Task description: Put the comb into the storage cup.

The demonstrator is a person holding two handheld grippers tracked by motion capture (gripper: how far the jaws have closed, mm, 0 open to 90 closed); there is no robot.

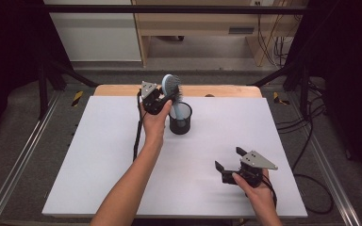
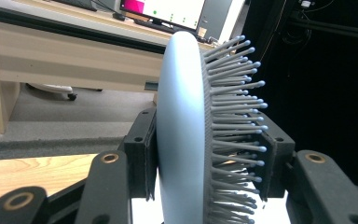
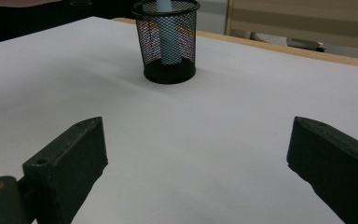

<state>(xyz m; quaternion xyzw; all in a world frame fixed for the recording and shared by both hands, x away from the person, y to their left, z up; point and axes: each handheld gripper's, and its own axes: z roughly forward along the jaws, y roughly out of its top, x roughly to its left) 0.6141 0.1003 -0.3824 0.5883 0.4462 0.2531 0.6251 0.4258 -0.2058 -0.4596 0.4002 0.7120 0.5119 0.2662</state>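
A pale blue hairbrush (image 1: 171,87) stands upright with its handle down inside a black mesh cup (image 1: 180,118) near the table's far middle. My left gripper (image 1: 162,100) is shut on the brush head; in the left gripper view the pads squeeze the brush's smooth back (image 2: 179,130) and its grey bristles (image 2: 235,126). My right gripper (image 1: 229,159) rests low at the near right, jaws spread wide with nothing between them. From the right gripper view, the mesh cup (image 3: 167,42) shows the brush handle (image 3: 167,35) inside it.
A white sheet (image 1: 99,165) covers the table, with a strip of wooden edge (image 1: 217,90) along the far side. Metal rails and cables run beside the table. A wooden desk (image 2: 65,51) with a monitor stands beyond.
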